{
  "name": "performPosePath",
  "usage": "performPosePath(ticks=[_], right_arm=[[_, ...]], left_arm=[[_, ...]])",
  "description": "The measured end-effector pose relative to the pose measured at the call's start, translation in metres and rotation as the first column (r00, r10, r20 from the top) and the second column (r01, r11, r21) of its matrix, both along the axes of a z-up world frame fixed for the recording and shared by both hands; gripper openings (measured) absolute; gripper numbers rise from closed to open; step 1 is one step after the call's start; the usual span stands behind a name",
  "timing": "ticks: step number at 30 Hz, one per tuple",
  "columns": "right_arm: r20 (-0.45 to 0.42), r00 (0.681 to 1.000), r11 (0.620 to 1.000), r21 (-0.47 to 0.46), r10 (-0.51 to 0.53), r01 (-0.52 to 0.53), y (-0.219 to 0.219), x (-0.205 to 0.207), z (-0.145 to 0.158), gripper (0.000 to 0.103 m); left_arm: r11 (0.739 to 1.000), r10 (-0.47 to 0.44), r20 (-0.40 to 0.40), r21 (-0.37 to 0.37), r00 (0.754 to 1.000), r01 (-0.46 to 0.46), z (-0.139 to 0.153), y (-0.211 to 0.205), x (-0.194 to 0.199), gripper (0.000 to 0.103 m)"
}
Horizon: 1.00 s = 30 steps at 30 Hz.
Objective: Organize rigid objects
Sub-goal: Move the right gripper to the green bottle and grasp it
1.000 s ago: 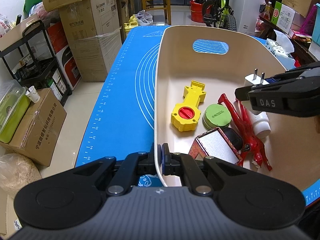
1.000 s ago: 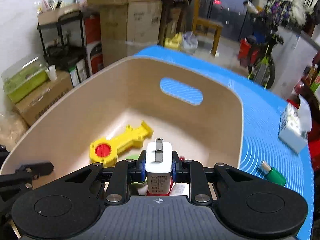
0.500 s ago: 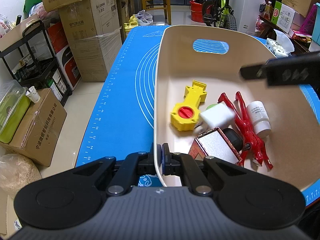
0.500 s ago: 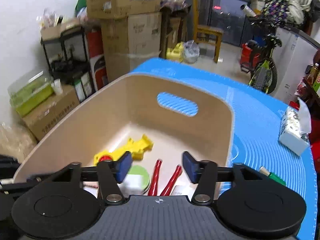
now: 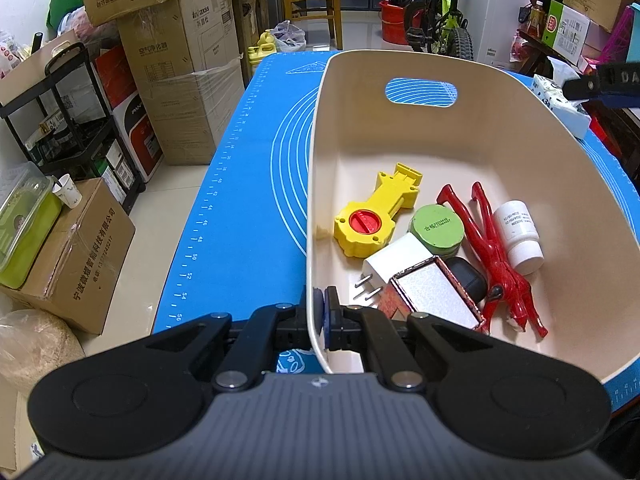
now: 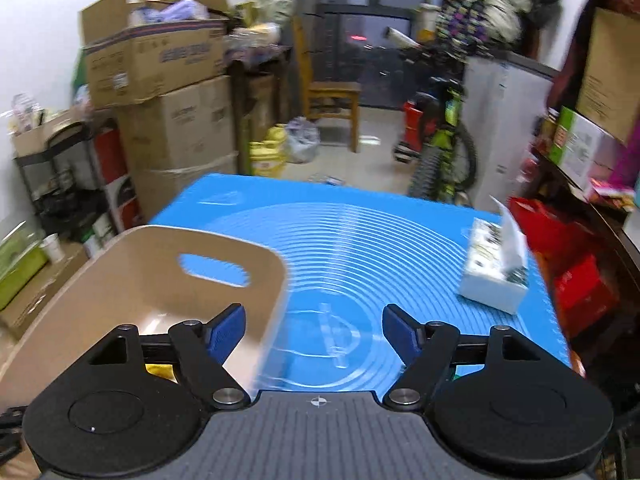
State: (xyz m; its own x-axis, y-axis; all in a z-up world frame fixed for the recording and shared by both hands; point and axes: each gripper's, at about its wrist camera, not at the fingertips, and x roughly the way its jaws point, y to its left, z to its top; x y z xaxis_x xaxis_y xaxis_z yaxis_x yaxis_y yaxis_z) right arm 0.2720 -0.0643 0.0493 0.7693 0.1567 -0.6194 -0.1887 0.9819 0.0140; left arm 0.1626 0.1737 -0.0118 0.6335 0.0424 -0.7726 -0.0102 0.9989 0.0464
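Observation:
My left gripper [image 5: 320, 314] is shut on the near rim of the cream bin [image 5: 532, 120]. In the bin lie a white plug charger [image 5: 394, 262], a yellow tool with a red dial [image 5: 374, 218], a green round tin [image 5: 438, 226], a red figure [image 5: 494, 256], a white bottle [image 5: 520, 236], a small framed mirror [image 5: 432, 294] and a black case [image 5: 468, 282]. My right gripper [image 6: 314, 330] is open and empty, above the bin's right rim [image 6: 276, 280] and the blue mat [image 6: 360, 232]. It also shows in the left wrist view [image 5: 604, 82].
A tissue box [image 6: 494, 274] stands on the mat at the right. Stacked cardboard boxes [image 5: 176, 76], a black rack [image 5: 68, 120], a wooden chair [image 5: 316, 8] and a bicycle [image 5: 440, 20] surround the table.
My right gripper opened and let the white charger drop into the bin, then rose and moved right, out over the mat. My left gripper stayed clamped on the rim.

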Motion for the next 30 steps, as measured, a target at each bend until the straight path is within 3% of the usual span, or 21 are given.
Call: performPosePath(ticks=[9,15,23,30], right_arm=[[-0.078,0.983,0.985,-0.046,-0.169,0.166,-0.057,0.038,-0.052,0.081],[-0.082,0.976,0.978,-0.075,-0.201,0.195,-0.081,0.051,-0.090,0.083],[-0.092,0.964,0.967,-0.076,-0.251,0.244,-0.089,0.058,-0.124,0.083],[-0.100,0.955,0.960,-0.053,-0.279,0.275,-0.084,0.069,-0.136,0.087]], left_arm=[[1.000,0.001,0.000,0.000,1.000,-0.001,0.000,0.000,0.000,0.006],[1.000,-0.002,0.002,0.006,1.000,0.002,0.002,0.001,0.001,0.007],[1.000,-0.006,0.005,0.016,1.000,0.006,0.003,0.000,0.001,0.007],[1.000,-0.006,0.005,0.017,1.000,0.006,0.003,-0.001,0.001,0.007]])
